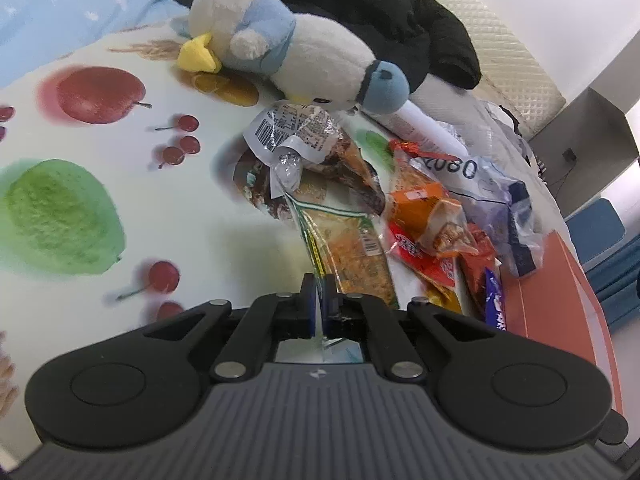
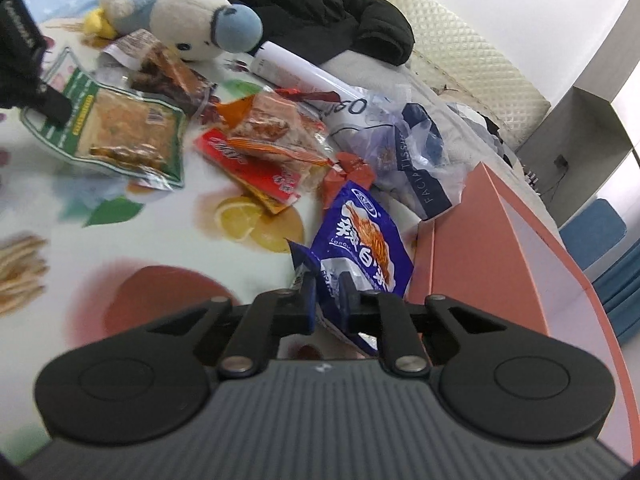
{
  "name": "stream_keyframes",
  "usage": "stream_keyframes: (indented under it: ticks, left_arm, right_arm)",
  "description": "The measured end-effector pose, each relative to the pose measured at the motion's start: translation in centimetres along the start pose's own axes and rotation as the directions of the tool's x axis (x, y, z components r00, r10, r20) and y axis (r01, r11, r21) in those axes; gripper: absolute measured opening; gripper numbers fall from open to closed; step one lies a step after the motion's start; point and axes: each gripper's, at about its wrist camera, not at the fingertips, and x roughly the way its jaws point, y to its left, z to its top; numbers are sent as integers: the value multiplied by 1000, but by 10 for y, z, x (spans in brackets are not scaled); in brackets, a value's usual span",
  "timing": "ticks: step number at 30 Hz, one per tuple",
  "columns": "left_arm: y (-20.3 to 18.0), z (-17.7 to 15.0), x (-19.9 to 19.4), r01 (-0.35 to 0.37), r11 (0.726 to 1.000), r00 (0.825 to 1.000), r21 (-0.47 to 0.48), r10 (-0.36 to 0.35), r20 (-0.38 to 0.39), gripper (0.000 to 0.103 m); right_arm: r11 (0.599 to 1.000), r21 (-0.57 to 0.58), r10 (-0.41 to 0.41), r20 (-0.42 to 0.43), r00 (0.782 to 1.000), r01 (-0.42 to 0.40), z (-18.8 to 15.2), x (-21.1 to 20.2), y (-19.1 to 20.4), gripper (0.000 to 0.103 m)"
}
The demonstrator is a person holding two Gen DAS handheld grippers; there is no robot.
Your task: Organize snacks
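Note:
A clear snack packet with green borders lies on the fruit-print cloth. My left gripper is shut on its near edge. The right wrist view shows the same packet at the upper left, with one black finger of that gripper on its corner. A blue snack packet lies beside the salmon box. My right gripper is shut on its near end, which is crumpled between the pads. Red and orange packets lie in a heap between the two.
A white and blue plush bird lies behind the snacks, with a black jacket beyond it. A brown snack bag, a white tube and a clear bag holding a tissue pack crowd the heap. The salmon box borders the right.

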Motion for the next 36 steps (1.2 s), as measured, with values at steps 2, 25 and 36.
stream_keyframes:
  ticks: [2,25,36]
  left_arm:
    - [0,-6,-11,-4,1000,1000,0,4,-1,3]
    - [7,-85,-101,-99,995,991,6,99,-94,5]
    - [15,-84,-113,-41,984,973,172,79,-218,77]
  right_arm:
    - [1000,7,16,9,1000,-16,-2,-13,3,13]
    - [967,-57,248,-5,969,-248,-47,-145,29,14]
    - [908,243,342,45,939,-342,-54,-163,10,85]
